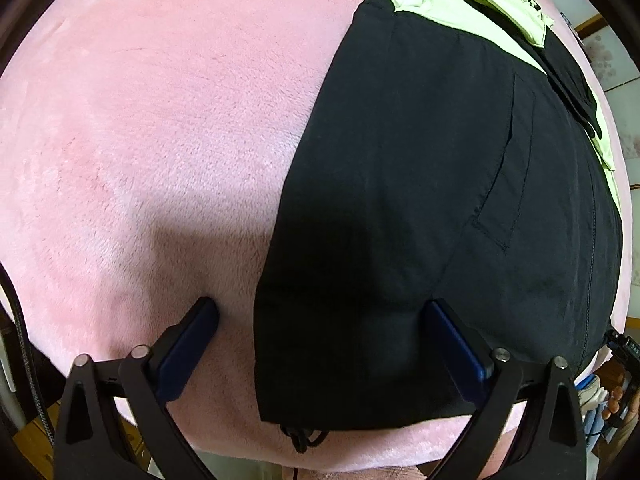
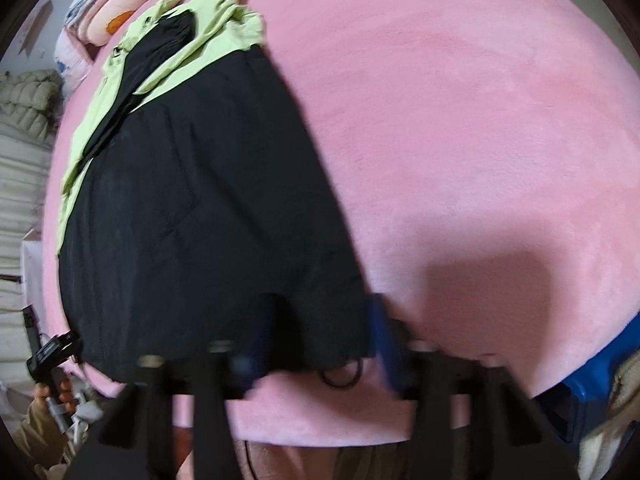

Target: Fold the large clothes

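A black and light-green jacket (image 1: 432, 184) lies flat on the pink fleece blanket (image 1: 160, 120), black lower part near me, green upper part (image 1: 460, 4) far. My left gripper (image 1: 320, 320) is open over the jacket's near left hem corner, one finger on the blanket, one over the black cloth. In the right wrist view the jacket (image 2: 200, 208) lies left of centre. My right gripper (image 2: 316, 320) is blurred and open at the near right hem corner, its fingers either side of the cloth edge. A black drawcord (image 2: 344, 376) hangs from the hem.
Folded bedding and pillows (image 2: 112, 12) lie beyond the jacket at the far left. A blue object (image 2: 592, 368) sits past the blanket's right edge. The blanket's near edge (image 1: 360, 456) is just below the hem.
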